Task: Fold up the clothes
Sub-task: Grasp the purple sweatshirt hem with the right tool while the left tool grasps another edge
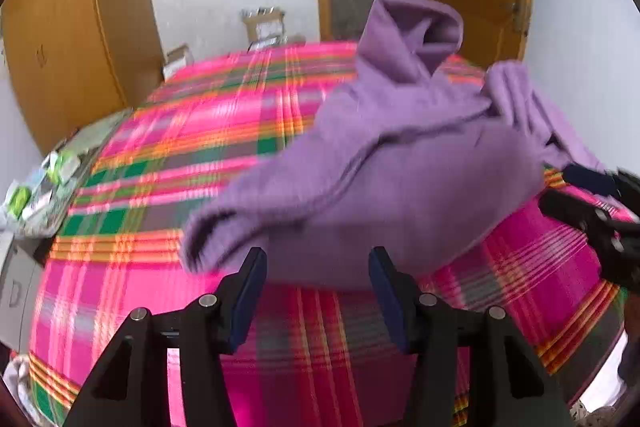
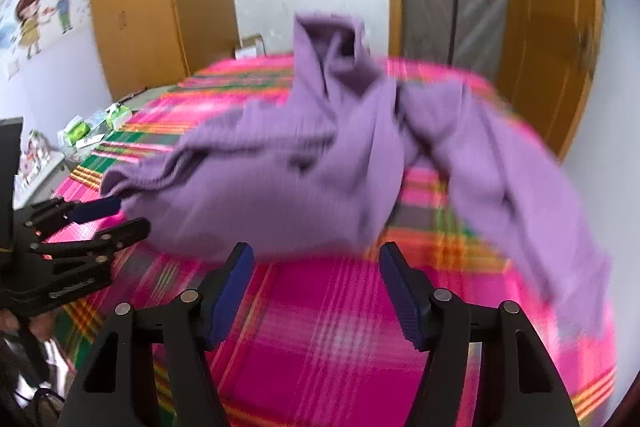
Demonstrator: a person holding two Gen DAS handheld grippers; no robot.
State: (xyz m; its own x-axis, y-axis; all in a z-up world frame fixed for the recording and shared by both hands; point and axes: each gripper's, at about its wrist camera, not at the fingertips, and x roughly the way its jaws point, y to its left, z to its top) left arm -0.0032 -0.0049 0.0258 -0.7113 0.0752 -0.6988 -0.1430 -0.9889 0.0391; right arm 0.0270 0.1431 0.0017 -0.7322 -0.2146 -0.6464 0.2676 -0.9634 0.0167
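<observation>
Left wrist view: a purple garment (image 1: 384,167) is seen crumpled and blurred over the middle of a pink plaid bed (image 1: 160,155), a bunched part raised toward the far edge. The left gripper (image 1: 318,295) is held just short of the garment's near hem, fingers spread wide, nothing gripped. The right gripper (image 2: 316,291) likewise stands wide open and empty.

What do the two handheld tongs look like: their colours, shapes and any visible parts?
Both look alike. The left tongs have black, angular, triangular-framed arms with cut-out holes, round silver pins at the joints, and flat dark blue ribbed pads. The right tongs have the same black frame, silver pins and blue pads. No cables or sleeves are visible.
</observation>
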